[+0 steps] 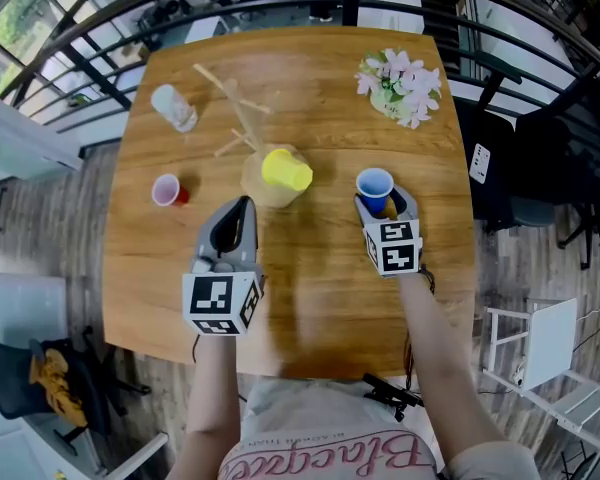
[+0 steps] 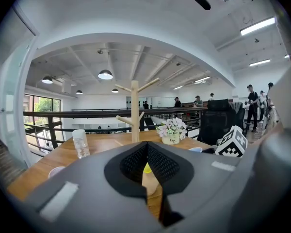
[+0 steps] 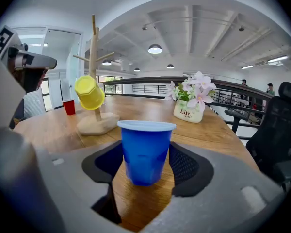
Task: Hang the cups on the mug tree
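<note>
Blue cup (image 3: 145, 152) upright on table (image 1: 320, 288) between my right gripper's (image 1: 386, 206) wide jaws, contact unclear. Left gripper (image 1: 242, 206) pinched together, empty; yellow cup (image 1: 286, 170) hangs on mug tree (image 1: 242, 133) at its 1 o'clock.

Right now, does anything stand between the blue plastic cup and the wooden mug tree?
Nothing visible does: only bare wooden table lies between the blue plastic cup and the wooden mug tree. A yellow plastic cup already hangs on one branch.
</note>
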Motion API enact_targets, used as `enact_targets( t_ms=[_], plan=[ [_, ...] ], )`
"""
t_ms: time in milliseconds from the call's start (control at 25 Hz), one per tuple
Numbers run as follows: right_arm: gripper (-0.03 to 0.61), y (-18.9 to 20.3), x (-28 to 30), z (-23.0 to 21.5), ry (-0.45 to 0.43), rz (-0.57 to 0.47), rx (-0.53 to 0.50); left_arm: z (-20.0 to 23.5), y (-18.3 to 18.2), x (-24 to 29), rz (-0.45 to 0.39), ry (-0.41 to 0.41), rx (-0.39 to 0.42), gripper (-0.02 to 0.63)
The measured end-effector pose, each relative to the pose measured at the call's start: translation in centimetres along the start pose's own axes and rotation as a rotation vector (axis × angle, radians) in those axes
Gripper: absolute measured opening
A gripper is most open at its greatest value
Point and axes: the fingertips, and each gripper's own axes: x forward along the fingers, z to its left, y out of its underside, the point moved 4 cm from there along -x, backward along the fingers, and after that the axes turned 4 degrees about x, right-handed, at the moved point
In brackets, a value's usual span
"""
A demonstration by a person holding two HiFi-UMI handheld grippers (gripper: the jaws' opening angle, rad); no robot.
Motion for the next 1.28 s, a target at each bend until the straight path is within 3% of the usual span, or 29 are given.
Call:
enact_targets(
  t_ms=[1280],
  plan=[
    [0.290, -8.4, -9.3, 4.2, 0.148, -0.133, -0.076, 5.1, -6.2, -6.1, -0.201, 0.064, 0.014, 0.011]
  ],
)
